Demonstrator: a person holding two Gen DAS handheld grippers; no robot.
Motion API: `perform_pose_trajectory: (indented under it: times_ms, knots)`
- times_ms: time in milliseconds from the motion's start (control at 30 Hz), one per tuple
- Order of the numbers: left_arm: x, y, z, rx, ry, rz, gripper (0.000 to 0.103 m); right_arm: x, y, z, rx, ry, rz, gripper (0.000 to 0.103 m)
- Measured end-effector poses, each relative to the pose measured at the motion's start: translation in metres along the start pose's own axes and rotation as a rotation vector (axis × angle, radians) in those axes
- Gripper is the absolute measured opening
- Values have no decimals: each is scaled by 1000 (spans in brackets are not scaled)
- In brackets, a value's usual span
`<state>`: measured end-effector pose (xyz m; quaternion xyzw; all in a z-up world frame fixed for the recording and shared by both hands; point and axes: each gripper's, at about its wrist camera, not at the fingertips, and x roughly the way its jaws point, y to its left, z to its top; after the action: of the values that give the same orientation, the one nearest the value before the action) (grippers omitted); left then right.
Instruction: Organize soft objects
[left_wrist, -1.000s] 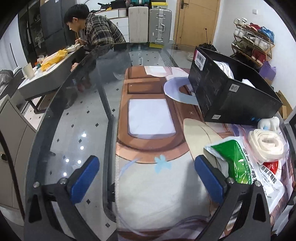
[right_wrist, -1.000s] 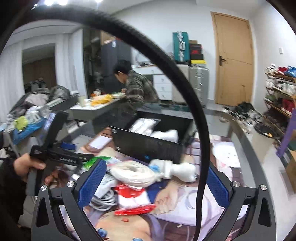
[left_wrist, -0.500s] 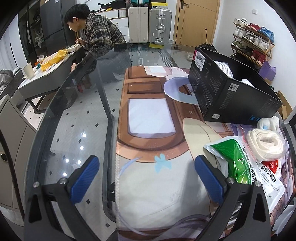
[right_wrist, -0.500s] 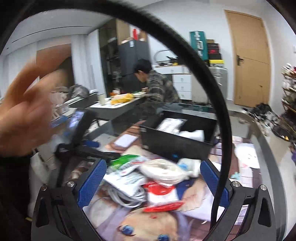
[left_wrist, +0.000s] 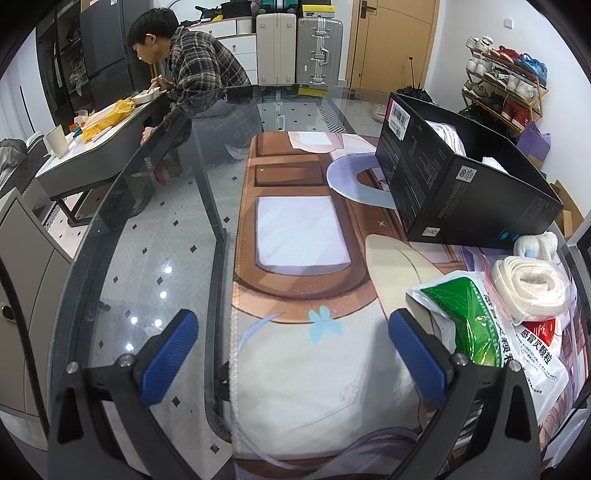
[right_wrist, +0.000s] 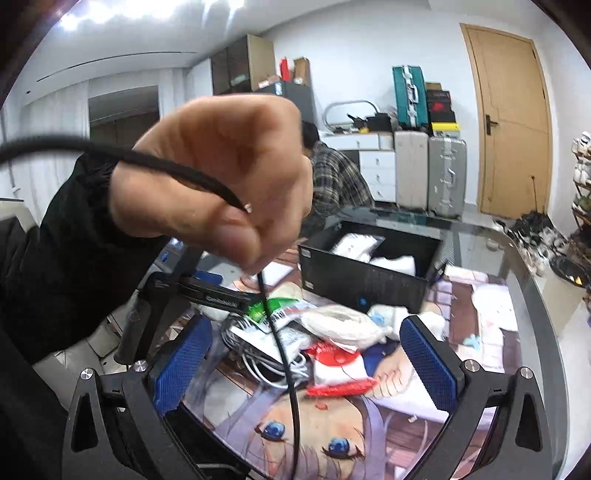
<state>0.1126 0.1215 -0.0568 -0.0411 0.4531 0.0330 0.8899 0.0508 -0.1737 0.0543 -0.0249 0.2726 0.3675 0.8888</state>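
Observation:
A pile of soft items lies on the printed mat: a coiled cream strap in a clear bag, a green and white medicine packet, a red and white packet, a white cable bundle and a small white plush. A black box behind them holds white soft items. My left gripper is open and empty, resting low on the mat left of the pile. My right gripper is open and empty above the pile. A bare hand holds a black cable in front of the right camera.
The glass table edge runs along the left of the mat. A person leans over a grey side table at the back left. Suitcases and a door stand behind; a shoe rack is at the right.
The bare hand has come close before the right camera and now pinches the black cable. The right view has shifted slightly. The left gripper has not moved.

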Motion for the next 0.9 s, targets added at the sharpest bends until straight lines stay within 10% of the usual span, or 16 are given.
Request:
perform_pose_trajectory:
  times_ms: [333,733,900]
  knots:
    - [0,0,0,0,0,0,103,-3,10,-6,111,27,180,103]
    - [0,0,0,0,0,0,103,55,-1,7,-4,41,-362,103]
    - [0,0,0,0,0,0,103,54,-8,14,-8,20,-421,103]
